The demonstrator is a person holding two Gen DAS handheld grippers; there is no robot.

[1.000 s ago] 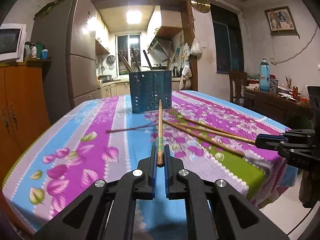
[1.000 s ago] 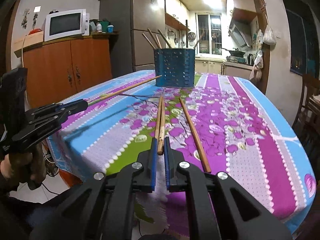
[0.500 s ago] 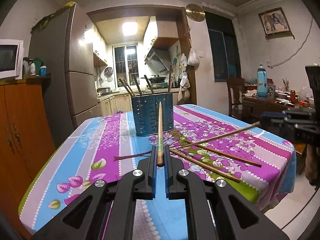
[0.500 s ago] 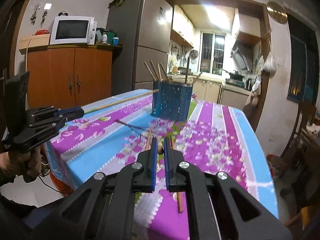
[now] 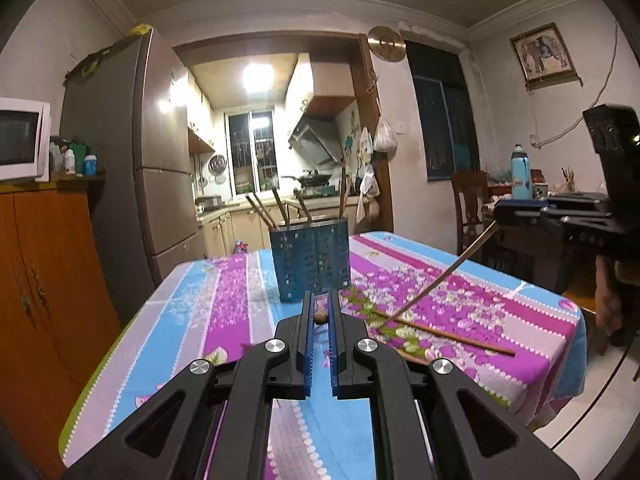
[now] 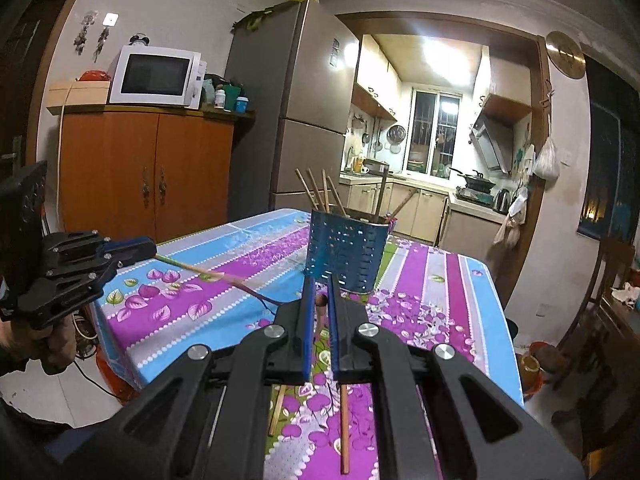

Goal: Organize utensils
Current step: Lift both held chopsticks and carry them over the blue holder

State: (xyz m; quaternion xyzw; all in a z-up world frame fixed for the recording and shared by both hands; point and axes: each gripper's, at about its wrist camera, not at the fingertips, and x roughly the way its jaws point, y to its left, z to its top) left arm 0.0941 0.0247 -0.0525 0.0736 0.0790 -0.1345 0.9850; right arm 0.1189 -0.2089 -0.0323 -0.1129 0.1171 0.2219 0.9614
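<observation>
Room: dining area opening thru a wide doorway into a lit kitchen [image 5: 276, 160]; tall fridge [image 6: 292, 112] left of doorway, orange cabinet [image 6: 148, 172] beside it w/ white microwave [image 6: 156, 76] on top; framed picture [image 5: 542, 56] on rt wall.
Table: covered w/ floral cloth [image 5: 224, 304], pink/blue/purple stripes.
Holder: blue perforated utensil holder [image 5: 310, 264] stood upright near table's far end, several chopsticks already leaning inside.
Loose chopsticks: two [image 6: 343, 424] lay flat on cloth, near edge.
Left gripper [image 5: 320, 312]: clamped on one chopstick [image 6: 200, 270], lifted off cloth, tip toward holder.
Right gripper [image 6: 320, 300]: clamped on another chopstick [image 5: 444, 276], also raised, slanting down over table.
</observation>
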